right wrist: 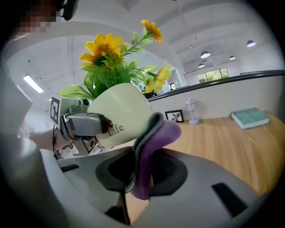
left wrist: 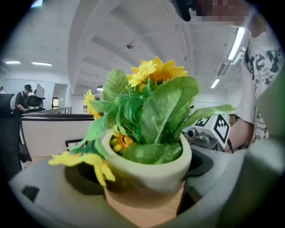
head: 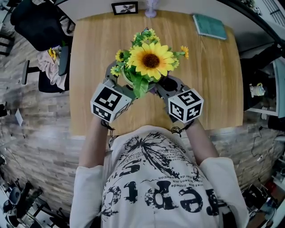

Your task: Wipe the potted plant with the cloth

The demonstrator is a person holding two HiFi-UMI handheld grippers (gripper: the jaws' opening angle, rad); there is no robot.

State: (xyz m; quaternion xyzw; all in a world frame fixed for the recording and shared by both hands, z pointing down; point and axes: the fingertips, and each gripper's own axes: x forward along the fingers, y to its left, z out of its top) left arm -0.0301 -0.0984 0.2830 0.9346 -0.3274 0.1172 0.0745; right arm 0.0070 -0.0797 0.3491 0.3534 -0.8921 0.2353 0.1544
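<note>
A cream pot [left wrist: 149, 167] of artificial sunflowers [head: 150, 60] stands tilted near the front of the wooden table [head: 213, 84]. My left gripper [left wrist: 142, 180] is shut on the pot, with one jaw at each side of it. In the right gripper view the pot [right wrist: 121, 115] carries the word "Life", and the left gripper [right wrist: 83, 123] clamps it from the far side. My right gripper [right wrist: 143, 174] is shut on a purple-and-grey cloth [right wrist: 152, 144], whose top edge rests against the pot's wall. From above, the leaves hide the pot between the left gripper [head: 115, 83] and the right gripper [head: 165, 84].
At the table's far edge are a small picture frame [head: 124, 7] and a pale little vase [head: 151, 9]. A teal book [head: 209, 26] lies at the back right. A dark chair with draped fabric [head: 50, 66] stands left of the table.
</note>
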